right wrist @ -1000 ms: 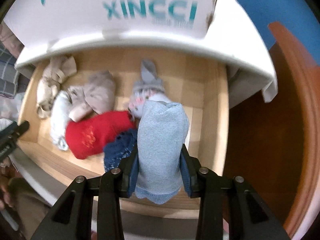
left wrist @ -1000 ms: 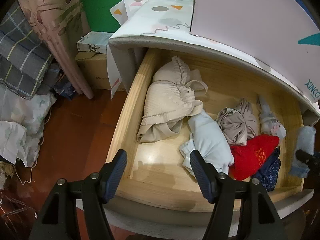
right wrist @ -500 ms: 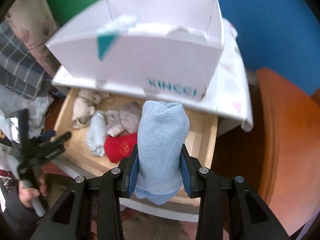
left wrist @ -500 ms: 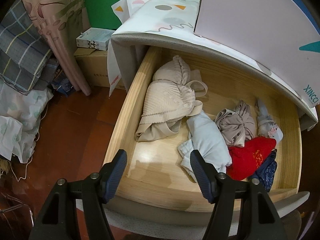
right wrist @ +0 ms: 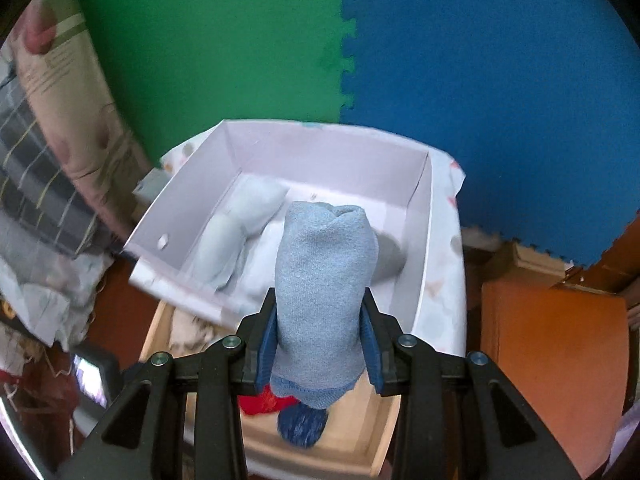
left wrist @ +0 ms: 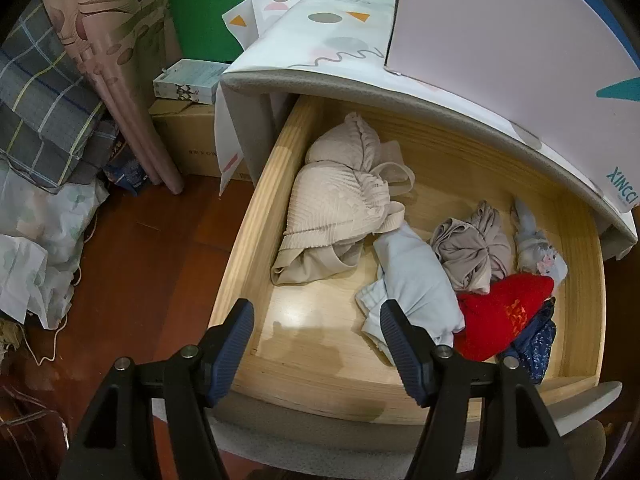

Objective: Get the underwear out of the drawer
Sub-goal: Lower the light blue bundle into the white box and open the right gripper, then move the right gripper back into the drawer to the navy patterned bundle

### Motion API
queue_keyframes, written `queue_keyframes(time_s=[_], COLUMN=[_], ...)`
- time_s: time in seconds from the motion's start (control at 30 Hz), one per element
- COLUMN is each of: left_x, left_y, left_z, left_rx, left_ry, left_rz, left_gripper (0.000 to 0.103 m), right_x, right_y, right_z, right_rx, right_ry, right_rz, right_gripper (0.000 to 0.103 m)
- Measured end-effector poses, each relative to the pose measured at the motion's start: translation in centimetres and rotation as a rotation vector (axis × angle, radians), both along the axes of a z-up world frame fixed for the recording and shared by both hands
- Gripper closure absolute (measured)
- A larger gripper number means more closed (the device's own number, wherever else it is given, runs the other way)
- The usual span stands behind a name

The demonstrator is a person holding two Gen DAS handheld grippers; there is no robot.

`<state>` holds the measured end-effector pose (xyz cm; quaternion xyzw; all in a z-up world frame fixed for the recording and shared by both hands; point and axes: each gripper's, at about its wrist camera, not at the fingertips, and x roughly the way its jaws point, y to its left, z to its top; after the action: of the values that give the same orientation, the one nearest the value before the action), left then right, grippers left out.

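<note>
right gripper point(right wrist: 318, 344) clamped on rolled light-blue knit underwear point(right wrist: 322, 288), long axis along fingers | open white cardboard box point(right wrist: 420, 240) directly ahead-below | left gripper point(left wrist: 318, 338) half-open, empty, over wooden drawer point(left wrist: 256, 216)

My right gripper point(right wrist: 320, 346): black w/ dark blue pads, round a pale blue knit roll point(right wrist: 322, 304). Box point(right wrist: 420, 240) white inside. Wall mats green point(right wrist: 216, 40) & blue point(right wrist: 500, 80). Drawer point(left wrist: 240, 248) light wood; in it a beige ribbed piece point(left wrist: 340, 204), a red one point(left wrist: 500, 316), a navy speckled one point(left wrist: 540, 344). Floor point(left wrist: 140, 272) red-brown.
</note>
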<state>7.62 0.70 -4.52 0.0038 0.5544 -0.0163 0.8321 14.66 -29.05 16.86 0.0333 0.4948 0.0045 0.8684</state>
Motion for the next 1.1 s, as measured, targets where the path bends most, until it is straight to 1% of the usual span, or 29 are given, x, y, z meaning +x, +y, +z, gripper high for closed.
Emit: queue_keyframes(time_s=[0.13, 0.23, 0.37, 0.5, 0.73, 0.83, 0.9, 0.93, 1.0, 1.1], left_x=[0.0, 0.0, 0.0, 0.0, -0.1, -0.1, -0.1, -0.1, -0.1, -0.1], left_y=[-0.1, -0.2, -0.3, -0.5, -0.4, -0.4, -0.4, -0.4, -0.3, -0.3], left_z=[0.0, 0.0, 0.0, -0.1, -0.1, -0.1, -0.1, -0.1, -0.2, -0.3], left_rx=[0.007, 0.011, 0.018, 0.027, 0.032, 0.030, 0.031, 0.028, 0.028, 0.033], left_ry=[-0.002, 0.000, -0.001, -0.001, 0.001, -0.001, 0.000, 0.001, 0.005, 0.013], left_rz=[0.000, -0.004, -0.007, -0.018, -0.021, -0.021, -0.021, -0.022, -0.021, -0.023], left_gripper=[0.036, 0.036, 0.036, 0.036, 0.036, 0.036, 0.036, 0.036, 0.036, 0.036], right_x=[3.0, 5.2, 6.9, 7.6, 7.9, 7.7, 7.3, 6.9, 6.0, 4.0], right_y=[-0.3, -0.5, -0.5, -0.2, -0.1, -0.1, -0.2, -0.3, -0.4, -0.3], right_z=[-1.2, -3.1, -5.6, -7.5, -9.6, -9.2, -8.2, -7.5, -5.9, -4.0], right_rx=[-0.022, -0.039, -0.042, -0.040, -0.030, -0.030, -0.024, -0.023, -0.013, 0.016], right_ry=[0.033, 0.076, 0.127, 0.160, 0.192, 0.180, 0.153, 0.137, 0.106, 0.090], right_rz=[-0.019, -0.032, -0.042, -0.045, -0.055, -0.056, -0.056, -0.058, -0.051, -0.018], right_gripper=[0.069, 0.069, 0.068, 0.068, 0.064, 0.059, 0.050, 0.049, 0.047, 0.047])
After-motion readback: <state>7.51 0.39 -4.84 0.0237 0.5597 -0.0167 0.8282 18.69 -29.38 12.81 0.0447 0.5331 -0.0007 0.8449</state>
